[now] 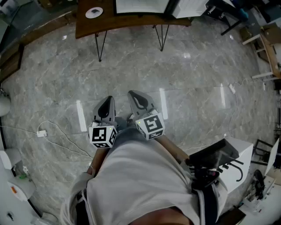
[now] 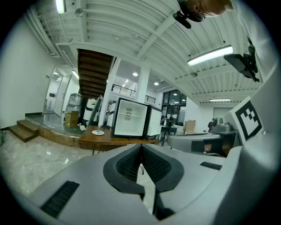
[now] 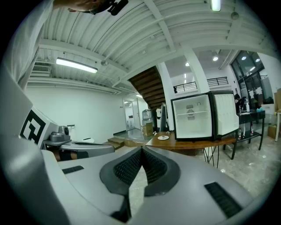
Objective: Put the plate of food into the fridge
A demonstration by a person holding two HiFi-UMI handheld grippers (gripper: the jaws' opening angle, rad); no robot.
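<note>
Floor (image 1: 175, 66) open to table (image 1: 131, 20) with plate (image 1: 94, 12)

- We wear a pale, loose shirt (image 1: 140, 176).
- Our left gripper (image 1: 108, 102) and right gripper (image 1: 134, 96) have smooth grey shells that taper to a point.
- Each carries a white cube (image 1: 103, 135) printed with black square markers.
- Their fingers (image 2: 127, 166) have black, ribbed pads.

Plate (image 2: 98, 132) contents too small to tell

Glossy marble-look floor (image 1: 175, 66), brown wooden table (image 1: 109, 22), matt grey plastic left gripper (image 1: 105, 107).
</note>
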